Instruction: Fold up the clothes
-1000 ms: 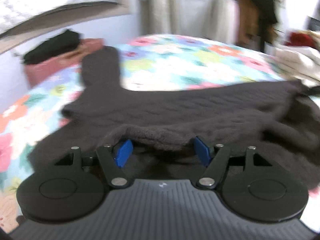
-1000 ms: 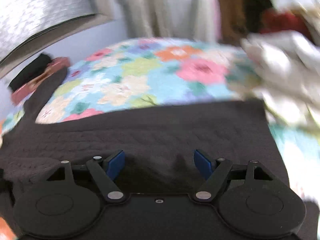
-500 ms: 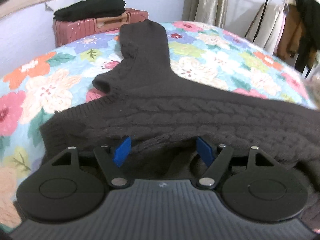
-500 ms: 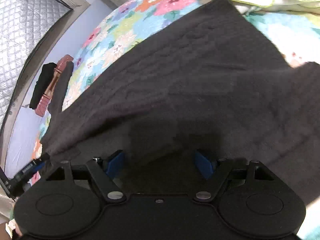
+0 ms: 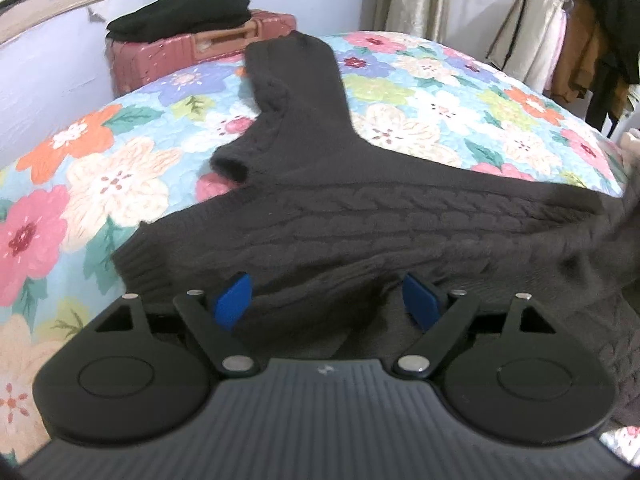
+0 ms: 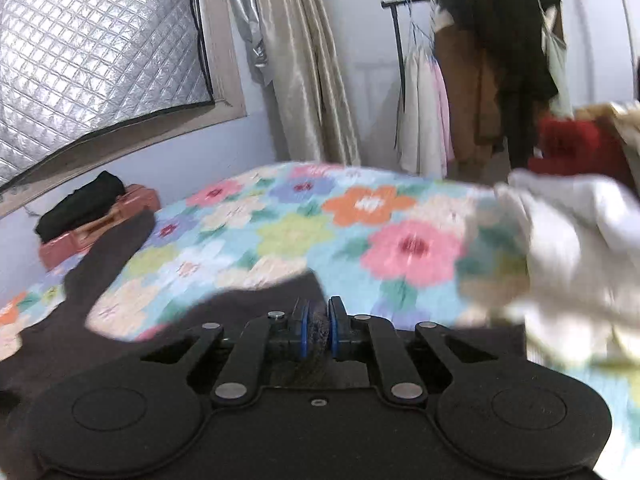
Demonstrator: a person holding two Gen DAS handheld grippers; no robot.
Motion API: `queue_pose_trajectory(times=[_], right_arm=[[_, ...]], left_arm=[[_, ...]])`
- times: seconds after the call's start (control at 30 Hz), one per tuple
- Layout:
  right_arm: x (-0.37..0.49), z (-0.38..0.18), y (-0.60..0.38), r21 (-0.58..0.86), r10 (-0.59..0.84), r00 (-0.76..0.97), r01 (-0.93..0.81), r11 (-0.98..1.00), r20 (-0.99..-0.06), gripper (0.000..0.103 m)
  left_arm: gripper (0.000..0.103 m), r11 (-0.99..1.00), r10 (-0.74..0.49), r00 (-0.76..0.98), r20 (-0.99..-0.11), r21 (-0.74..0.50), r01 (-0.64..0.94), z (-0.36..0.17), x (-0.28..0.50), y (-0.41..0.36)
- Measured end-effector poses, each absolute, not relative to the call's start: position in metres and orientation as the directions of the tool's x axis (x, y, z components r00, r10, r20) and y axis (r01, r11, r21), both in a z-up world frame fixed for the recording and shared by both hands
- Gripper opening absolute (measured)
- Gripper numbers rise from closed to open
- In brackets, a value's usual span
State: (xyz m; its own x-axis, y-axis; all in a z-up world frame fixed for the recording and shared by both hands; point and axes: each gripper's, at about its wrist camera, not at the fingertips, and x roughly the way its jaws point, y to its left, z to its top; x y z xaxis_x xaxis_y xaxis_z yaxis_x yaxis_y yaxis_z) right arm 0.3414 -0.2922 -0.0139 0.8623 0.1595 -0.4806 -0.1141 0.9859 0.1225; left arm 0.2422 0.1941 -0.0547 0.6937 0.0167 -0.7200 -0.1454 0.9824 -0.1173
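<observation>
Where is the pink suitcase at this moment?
In the left wrist view the pink suitcase stands upper left against the wall, just beyond the flowered bed, with folded black clothes on top and the sweater sleeve reaching toward it.

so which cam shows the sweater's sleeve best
The left wrist view. There the dark cable-knit sweater lies sharp across the floral bedspread, its sleeve stretching toward the pink suitcase. The right wrist view is motion-blurred and shows the sleeve only as a dark strip at far left.
</observation>
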Motion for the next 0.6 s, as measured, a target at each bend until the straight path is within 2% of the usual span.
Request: queue_pose_trajectory(times=[0.07,0.1,0.13,0.17,0.33,0.4,0.47,0.6], right_arm=[[0.356,-0.022,-0.291,0.08,0.1,0.87,-0.07,0.994,-0.482,0.016],[0.359,-0.028,-0.292,0.073,0.072,0.874,-0.042,0.996,-0.481,0.022],[0.362,-0.037,-0.296,0.096,0.07,0.868,-0.026,0.995,-0.492,0.032],[0.362,-0.044,-0.301,0.142,0.094,0.856,-0.025,0.99,-0.509,0.036],[0.359,-0.072,-0.314,0.33,0.192,0.759,0.032,0.943,-0.622,0.04],[0.349,-0.076,-0.313,0.411,0.26,0.724,0.035,0.911,-0.639,0.044],[0.324,-0.076,-0.301,0.465,0.349,0.698,-0.025,0.885,-0.626,0.049],[0.298,-0.066,-0.244,0.51,0.585,0.559,-0.306,0.804,-0.587,0.057]], left_arm=[[0.083,0.976,0.019,0.679,-0.734,-0.135,-0.173,-0.06,0.245,0.201],[0.083,0.974,0.012,0.673,-0.739,-0.145,-0.176,-0.062,0.246,0.204],[0.083,0.972,0.0,0.667,-0.745,-0.157,-0.175,-0.065,0.248,0.205],[0.083,0.972,-0.009,0.661,-0.75,-0.162,-0.171,-0.067,0.249,0.205],[0.085,0.987,0.016,0.642,-0.767,-0.092,-0.135,-0.07,0.253,0.197],[0.085,0.985,0.018,0.651,-0.759,-0.097,-0.141,-0.066,0.25,0.204],[0.085,0.974,-0.007,0.659,-0.752,-0.154,-0.165,-0.061,0.247,0.219],[0.086,0.937,-0.118,0.653,-0.748,-0.301,-0.176,-0.055,0.239,0.246]])
